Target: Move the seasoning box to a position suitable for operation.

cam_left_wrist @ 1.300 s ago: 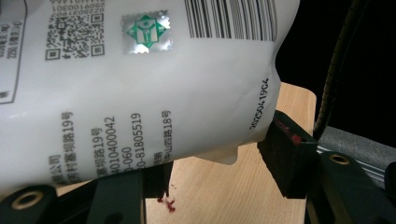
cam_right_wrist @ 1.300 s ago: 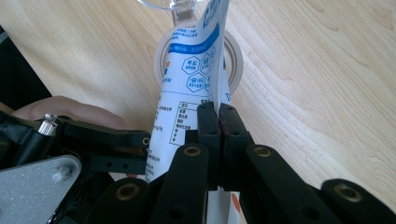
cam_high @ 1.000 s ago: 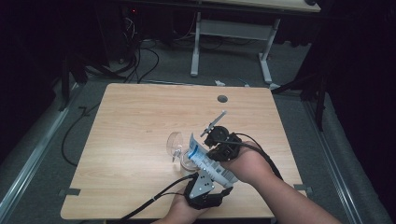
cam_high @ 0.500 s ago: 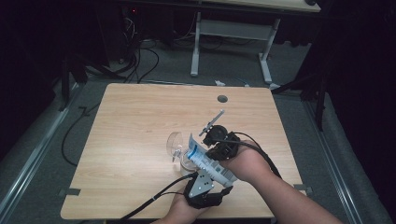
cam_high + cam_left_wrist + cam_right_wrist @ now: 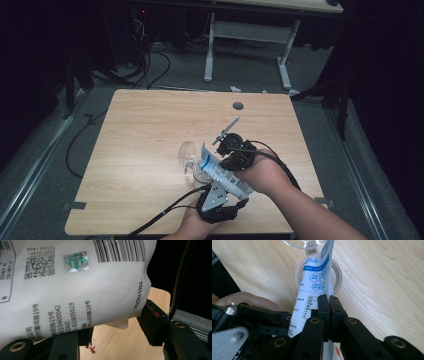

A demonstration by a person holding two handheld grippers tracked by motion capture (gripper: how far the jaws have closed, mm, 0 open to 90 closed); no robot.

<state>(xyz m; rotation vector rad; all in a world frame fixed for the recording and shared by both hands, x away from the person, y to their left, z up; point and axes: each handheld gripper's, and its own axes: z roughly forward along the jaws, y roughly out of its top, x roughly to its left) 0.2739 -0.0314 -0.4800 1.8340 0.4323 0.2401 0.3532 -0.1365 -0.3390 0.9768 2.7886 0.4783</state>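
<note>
One pouch, mouth toward jar

White printed pouch tilted, mouth over clear container.

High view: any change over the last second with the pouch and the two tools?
Nothing visibly changed. The white pouch lies tilted over the clear glass, the right tool pinched shut on its edge, the left tool around its lower end. Both hands and the wooden table are as before.
</note>
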